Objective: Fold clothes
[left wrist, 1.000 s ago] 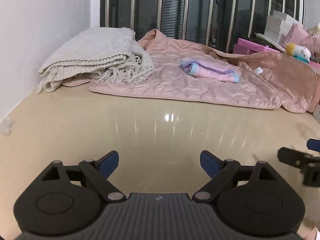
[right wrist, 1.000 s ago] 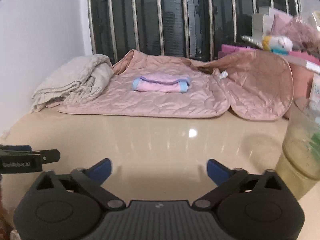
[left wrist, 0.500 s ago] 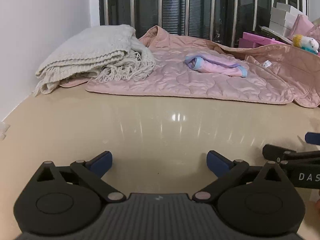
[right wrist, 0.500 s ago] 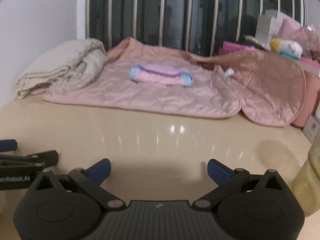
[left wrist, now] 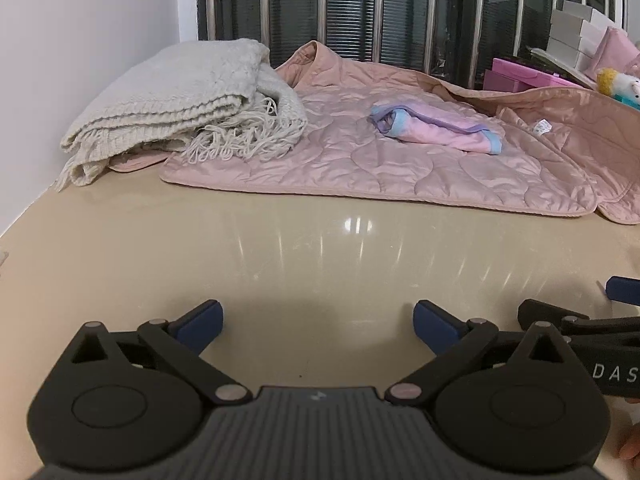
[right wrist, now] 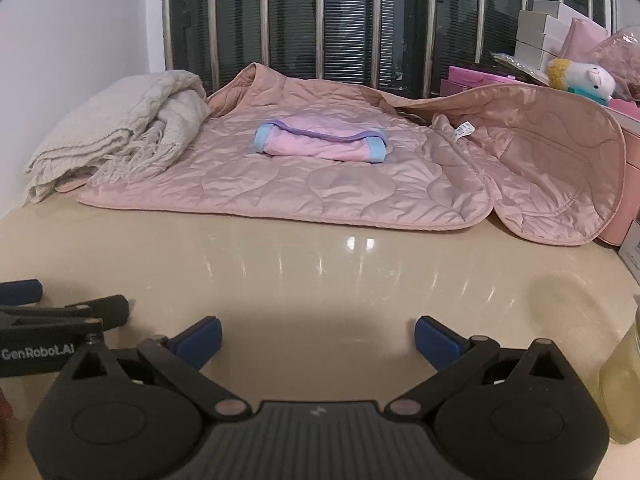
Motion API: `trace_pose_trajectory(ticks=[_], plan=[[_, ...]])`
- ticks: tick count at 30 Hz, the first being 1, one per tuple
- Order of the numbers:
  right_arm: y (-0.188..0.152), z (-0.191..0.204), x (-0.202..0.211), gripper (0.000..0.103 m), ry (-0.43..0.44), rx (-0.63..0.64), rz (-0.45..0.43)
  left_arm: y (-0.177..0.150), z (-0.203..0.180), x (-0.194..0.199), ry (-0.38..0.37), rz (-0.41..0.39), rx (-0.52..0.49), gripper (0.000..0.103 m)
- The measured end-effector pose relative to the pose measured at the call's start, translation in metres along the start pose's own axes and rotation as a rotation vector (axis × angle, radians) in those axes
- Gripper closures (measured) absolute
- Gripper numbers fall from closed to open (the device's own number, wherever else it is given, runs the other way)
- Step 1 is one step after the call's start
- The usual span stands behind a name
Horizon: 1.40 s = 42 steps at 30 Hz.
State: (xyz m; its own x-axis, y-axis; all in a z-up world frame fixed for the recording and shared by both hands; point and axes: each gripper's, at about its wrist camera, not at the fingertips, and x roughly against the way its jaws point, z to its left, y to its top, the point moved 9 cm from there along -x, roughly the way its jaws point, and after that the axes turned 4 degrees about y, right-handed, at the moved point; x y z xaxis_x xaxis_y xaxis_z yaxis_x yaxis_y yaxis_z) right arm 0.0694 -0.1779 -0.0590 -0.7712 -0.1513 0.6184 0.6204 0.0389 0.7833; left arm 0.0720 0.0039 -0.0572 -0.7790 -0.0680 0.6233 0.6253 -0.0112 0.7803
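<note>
A small pink garment with blue and purple trim point(left wrist: 436, 130) lies folded on a pink quilted blanket point(left wrist: 360, 168) at the far side of the beige table point(left wrist: 320, 256). It also shows in the right wrist view point(right wrist: 320, 145), on the same blanket point(right wrist: 312, 188). My left gripper point(left wrist: 318, 322) is open and empty, low over the near table. My right gripper point(right wrist: 318, 334) is open and empty beside it. Each gripper shows at the edge of the other's view.
A folded cream knitted throw point(left wrist: 180, 104) lies at the back left. Pink boxes, white boxes and a plush toy point(right wrist: 580, 78) stand at the back right. A translucent cup point(right wrist: 622, 392) stands close to my right gripper's right side. A barred window is behind.
Both grippers have drawn level and closer to each other, low over the table. The cup has slid toward the right edge of the right wrist view. Both stay open.
</note>
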Motion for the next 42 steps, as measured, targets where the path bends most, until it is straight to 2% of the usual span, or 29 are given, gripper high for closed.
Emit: trace_pose_trajectory(ticks=[42], plan=[[0.0003,-0.0002,-0.0006,0.0,0.0,0.004,0.0,-0.0008,0.0011,0.001,-0.003,0.0,-0.003,0.001]])
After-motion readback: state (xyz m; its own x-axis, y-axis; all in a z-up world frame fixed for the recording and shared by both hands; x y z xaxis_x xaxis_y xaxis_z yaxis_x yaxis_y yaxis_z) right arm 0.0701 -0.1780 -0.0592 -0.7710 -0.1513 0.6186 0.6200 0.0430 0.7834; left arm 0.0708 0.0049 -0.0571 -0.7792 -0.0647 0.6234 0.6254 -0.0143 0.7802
